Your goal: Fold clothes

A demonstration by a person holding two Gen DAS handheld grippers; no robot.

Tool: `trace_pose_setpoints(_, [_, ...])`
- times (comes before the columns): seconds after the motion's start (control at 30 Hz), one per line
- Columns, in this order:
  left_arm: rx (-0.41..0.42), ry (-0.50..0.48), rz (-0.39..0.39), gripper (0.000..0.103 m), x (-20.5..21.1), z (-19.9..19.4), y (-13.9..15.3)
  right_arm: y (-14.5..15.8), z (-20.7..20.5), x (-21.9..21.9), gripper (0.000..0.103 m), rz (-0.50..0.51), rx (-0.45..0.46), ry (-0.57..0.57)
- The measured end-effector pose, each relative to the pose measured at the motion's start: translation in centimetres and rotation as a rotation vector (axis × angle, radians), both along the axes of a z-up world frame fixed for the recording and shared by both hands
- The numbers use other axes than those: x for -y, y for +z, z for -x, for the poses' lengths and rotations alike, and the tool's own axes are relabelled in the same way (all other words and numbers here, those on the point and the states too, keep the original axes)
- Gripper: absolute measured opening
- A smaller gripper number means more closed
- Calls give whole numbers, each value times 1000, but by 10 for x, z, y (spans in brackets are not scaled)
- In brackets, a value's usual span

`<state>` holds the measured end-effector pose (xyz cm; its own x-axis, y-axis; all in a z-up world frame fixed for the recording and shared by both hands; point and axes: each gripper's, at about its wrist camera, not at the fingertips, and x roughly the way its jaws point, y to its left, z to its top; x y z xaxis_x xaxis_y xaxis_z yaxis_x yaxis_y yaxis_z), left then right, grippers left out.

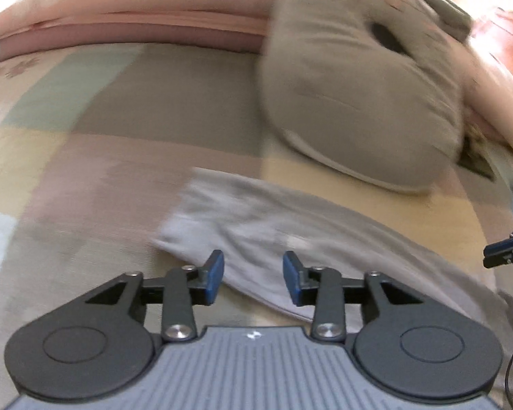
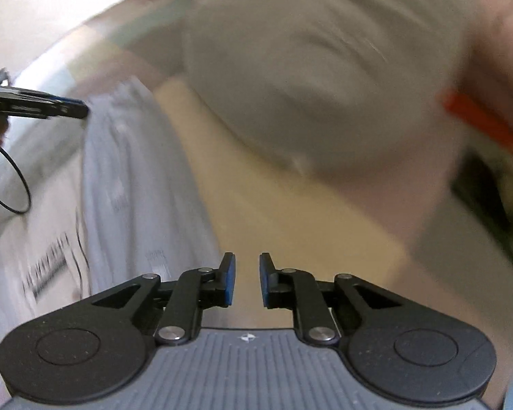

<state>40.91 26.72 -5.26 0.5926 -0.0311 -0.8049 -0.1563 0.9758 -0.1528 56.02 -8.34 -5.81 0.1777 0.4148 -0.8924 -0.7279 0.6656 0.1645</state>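
Pale grey knit, soft and lightly creased, is what lies under both of your grippers: a grey garment [image 1: 290, 225] spread flat on the patchwork bedcover [image 1: 85, 130]. In your left wrist view one narrow end of it finishes in a straight hem toward the middle of the bed, and the cloth runs on to the right edge of the view. In your right wrist view it [image 2: 130, 177] lies as a long strip on the left. Dark printed lettering [image 2: 51, 266] shows on whitish cloth beside it, but motion blur leaves it unreadable.

Your left gripper [image 1: 253, 278] has its blue-padded fingers [image 1: 215, 273] spread well apart with nothing between them, hovering over the garment's near edge. Your right gripper [image 2: 247, 280] has its fingers apart too, by a narrower gap, and holds nothing; it sits over a cream patch of the bedcover [image 2: 290, 212], just beside the garment.

The bedcover is a matte weave of square patches in cream, pink, mint and taupe. Beyond the garment a plump beige cushion [image 1: 352, 95] with piped seams and a dark oval mark rests against a pink pillow [image 1: 136, 10] along the far edge of the bed. A thin black cable [image 2: 10, 177] loops at the left of the right view.
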Motion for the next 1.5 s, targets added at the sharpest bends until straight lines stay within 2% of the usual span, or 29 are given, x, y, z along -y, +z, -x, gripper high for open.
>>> trace_pose_setpoints(0.1, [-11, -52, 27, 45, 33, 0, -2, -9, 9, 34, 18, 4, -61, -68])
trace_pose_setpoints(0.2, [-19, -87, 58, 45, 59, 2, -5, -17, 24, 53, 18, 0, -89, -81])
trace_pose_setpoints(0.3, [-34, -107, 88, 46, 80, 3, -8, -19, 35, 56, 14, -3, -68, -65])
trace_pose_setpoints(0.33, [-39, -114, 99, 46, 86, 4, -9, -18, 37, 59, 3, -3, -66, -54])
trace_pose_setpoints(0.47, [-51, -138, 123, 46, 107, 2, -13, -17, 46, 61, 3, -23, -63, -32])
trace_pose_setpoints(0.53, [-76, -143, 122, 46, 114, 2, -16, -17, 48, 61, 2, -15, -22, -41])
trace_pose_setpoints(0.63, [-118, -158, 103, 46, 119, 2, -23, -9, 39, 66, 2, -14, 57, -125])
trace_pose_setpoints(0.7, [-130, -152, 100, 46, 118, 5, -24, -7, 30, 78, 2, -31, 61, -210])
trace_pose_setpoints(0.77, [-134, -143, 106, 46, 116, 8, -21, -6, 33, 79, 3, -48, 55, -237])
trace_pose_setpoints(0.8, [-135, -132, 111, 46, 114, 10, -19, -5, 36, 78, 4, -58, 53, -245])
trace_pose_setpoints(0.87, [-129, -97, 118, 46, 110, 14, -15, -3, 42, 77, 12, -76, 48, -260])
trace_pose_setpoints(1.13, [-107, 187, 263, 44, 72, 37, -28, 1, 70, 73, 16, -148, 9, -296])
trace_pose_setpoints(1.2, [-102, 217, 301, 44, 67, 38, -31, 1, 85, 74, 17, -167, -27, -296])
trace_pose_setpoints(1.3, [-113, 200, 264, 43, 75, 35, -25, -2, 117, 77, 21, -165, -90, -303])
trace_pose_setpoints(1.4, [-108, 129, 227, 43, 89, 32, -15, -8, 147, 82, 21, -147, -151, -312])
trace_pose_setpoints(1.5, [-110, 56, 181, 43, 107, 27, -9, -11, 168, 92, 21, -119, -165, -314])
